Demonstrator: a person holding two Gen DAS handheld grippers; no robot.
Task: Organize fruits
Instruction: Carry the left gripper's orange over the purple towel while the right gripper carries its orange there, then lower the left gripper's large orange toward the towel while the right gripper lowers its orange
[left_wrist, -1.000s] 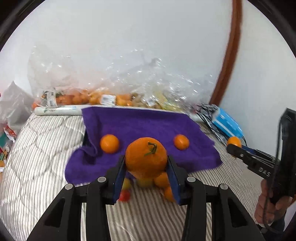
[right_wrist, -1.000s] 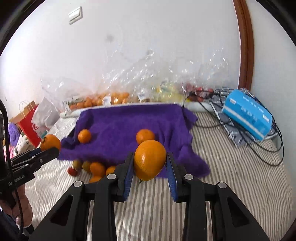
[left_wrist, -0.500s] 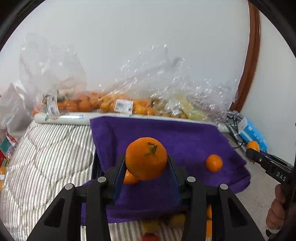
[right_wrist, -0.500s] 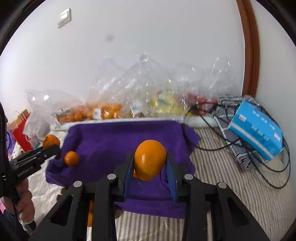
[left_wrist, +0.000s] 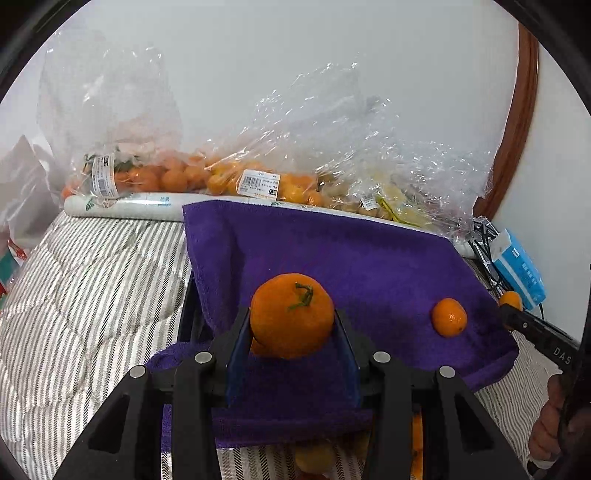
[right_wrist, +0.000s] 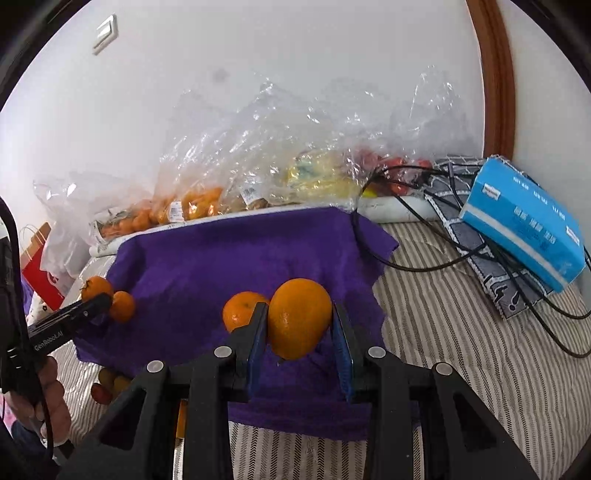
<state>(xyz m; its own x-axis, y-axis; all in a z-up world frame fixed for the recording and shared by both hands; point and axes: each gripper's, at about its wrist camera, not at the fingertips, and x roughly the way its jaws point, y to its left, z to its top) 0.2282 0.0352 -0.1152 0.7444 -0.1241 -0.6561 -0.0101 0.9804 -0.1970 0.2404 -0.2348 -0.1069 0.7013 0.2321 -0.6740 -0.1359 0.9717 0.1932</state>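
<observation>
My left gripper (left_wrist: 291, 325) is shut on an orange with a green stem (left_wrist: 291, 314), held above the purple towel (left_wrist: 332, 258). My right gripper (right_wrist: 299, 321) is shut on a smooth orange (right_wrist: 298, 317) over the same towel (right_wrist: 240, 258). Two small oranges lie on the towel: one (left_wrist: 448, 317) at its right in the left wrist view, which sits beside my right fingers (right_wrist: 242, 310) in the right wrist view, and one (right_wrist: 122, 305) next to the left gripper's tip (right_wrist: 88, 302). Another is partly hidden behind my held orange (left_wrist: 258, 347).
Clear plastic bags of oranges (left_wrist: 177, 177) and other fruit (right_wrist: 321, 173) line the wall. Several small fruits (right_wrist: 107, 384) lie on the striped bedding (left_wrist: 85, 288) below the towel's near edge. A blue tissue box (right_wrist: 524, 225) and black cables (right_wrist: 443, 258) lie at right.
Both grippers have moved forward over the towel with their oranges still held. The towel and the bags look larger and closer; the loose fruits have slipped under the frame's lower edge.
</observation>
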